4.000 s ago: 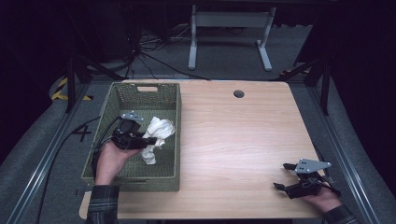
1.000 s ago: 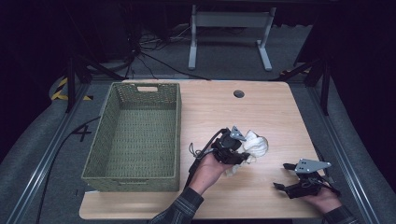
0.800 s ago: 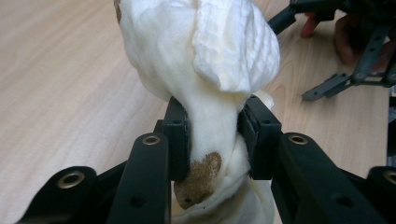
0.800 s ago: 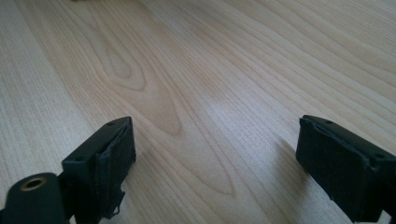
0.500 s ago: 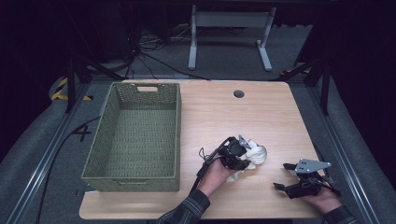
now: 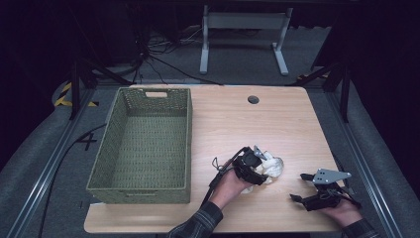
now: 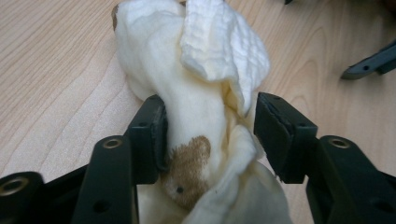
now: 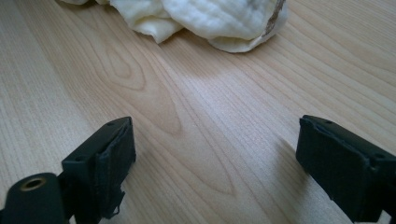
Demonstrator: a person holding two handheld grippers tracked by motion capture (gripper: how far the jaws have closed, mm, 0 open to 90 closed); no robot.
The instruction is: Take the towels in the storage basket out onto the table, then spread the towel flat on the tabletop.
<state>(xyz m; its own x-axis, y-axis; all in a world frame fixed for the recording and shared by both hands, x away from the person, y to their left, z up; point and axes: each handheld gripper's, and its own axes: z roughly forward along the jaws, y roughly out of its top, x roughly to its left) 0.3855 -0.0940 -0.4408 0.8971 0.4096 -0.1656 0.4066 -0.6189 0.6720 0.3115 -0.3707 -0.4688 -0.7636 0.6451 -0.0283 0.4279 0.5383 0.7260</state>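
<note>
We're in a lab-type recording bay, not a home. Light wooden tabletop with round cable hole [image 6: 253, 99] sits mid-frame between dark grey carpeted floor with metal floor rails [image 6: 44, 183] at lower left. Yellow-black hazard tape [image 6: 63, 94] left edge, loose black cables [image 6: 163, 59] and grey steel desk frame [image 6: 242, 34] up top, black surroundings.

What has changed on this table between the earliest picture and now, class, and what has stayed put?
The left gripper lifted the white cloth out of the green basket, carried it across to the right and set it on the table. Its jaws have just been opening, with the cloth between them and the right pad clear of it. The basket and the open right gripper stayed in place.
</note>
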